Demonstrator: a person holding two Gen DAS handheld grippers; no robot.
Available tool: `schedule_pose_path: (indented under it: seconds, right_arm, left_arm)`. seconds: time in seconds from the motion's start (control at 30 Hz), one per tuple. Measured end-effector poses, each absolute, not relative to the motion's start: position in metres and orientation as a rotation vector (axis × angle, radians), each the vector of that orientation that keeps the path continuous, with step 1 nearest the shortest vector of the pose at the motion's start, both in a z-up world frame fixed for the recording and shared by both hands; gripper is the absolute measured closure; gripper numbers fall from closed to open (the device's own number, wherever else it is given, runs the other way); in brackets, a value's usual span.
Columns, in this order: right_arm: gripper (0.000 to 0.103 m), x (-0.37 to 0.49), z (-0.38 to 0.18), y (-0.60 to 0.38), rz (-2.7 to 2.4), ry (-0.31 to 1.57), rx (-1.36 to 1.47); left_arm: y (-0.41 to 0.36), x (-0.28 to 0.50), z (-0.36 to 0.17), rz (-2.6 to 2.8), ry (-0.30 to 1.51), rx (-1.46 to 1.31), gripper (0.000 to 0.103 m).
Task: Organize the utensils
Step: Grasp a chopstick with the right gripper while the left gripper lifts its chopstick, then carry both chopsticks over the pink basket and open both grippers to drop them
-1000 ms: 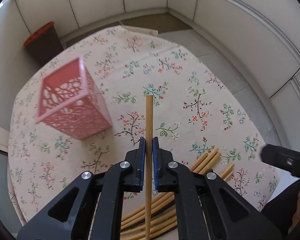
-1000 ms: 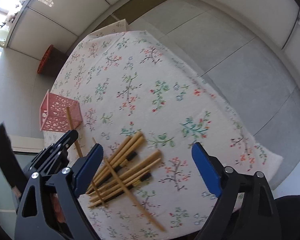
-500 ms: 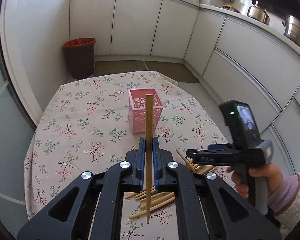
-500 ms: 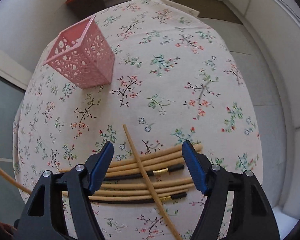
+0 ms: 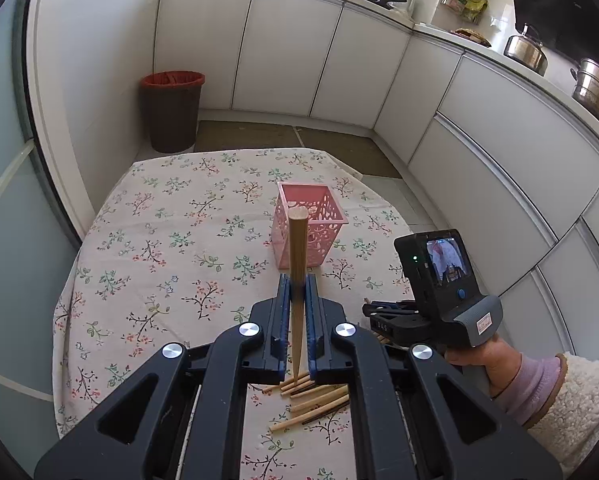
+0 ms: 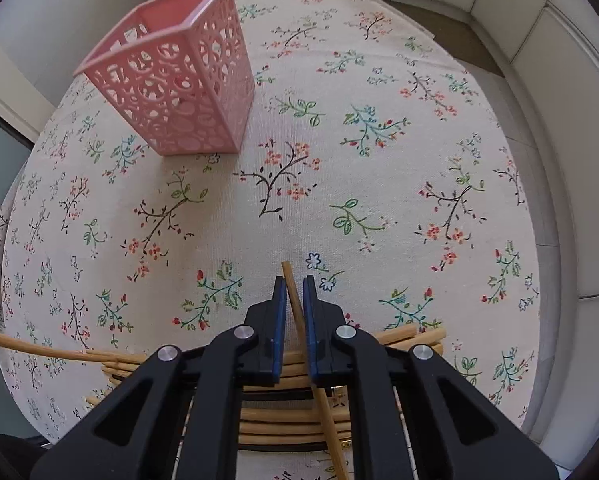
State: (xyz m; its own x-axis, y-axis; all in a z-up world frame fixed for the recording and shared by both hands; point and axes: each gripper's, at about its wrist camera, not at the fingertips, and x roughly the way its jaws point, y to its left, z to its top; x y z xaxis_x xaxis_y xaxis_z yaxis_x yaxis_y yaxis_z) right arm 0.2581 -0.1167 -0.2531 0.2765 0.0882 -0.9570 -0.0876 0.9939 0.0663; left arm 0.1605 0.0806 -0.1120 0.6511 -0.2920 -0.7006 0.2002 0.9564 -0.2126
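My left gripper is clamped tight on a pale bamboo chopstick, plain, square-cut at the top. Its long axis runs 6 to 12 o'clock in the left view, blunt end up, in front of the pink lattice basket. My right gripper has closed on a second chopstick, thin, tan, lying on the floral tablecloth; axis about 11 to 5 o'clock, crossing the chopstick pile at 6.
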Motion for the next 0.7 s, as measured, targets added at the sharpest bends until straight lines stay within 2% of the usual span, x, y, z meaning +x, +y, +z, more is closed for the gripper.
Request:
schedule_pose_path:
  seconds: [0.13,0.7]
  right_arm:
    - [0.098,0.248,-0.225,-0.129,0.115,1.217,0.042]
    - [0.098,0.154,-0.078,-0.169,0.128,0.961,0.136]
  left_arm:
    - [0.078,0.157,-0.108,-0.284,0.809,-0.115,0.097]
    - [0.045,0.130,-0.062,-0.313,0.724,-0.079,0.097]
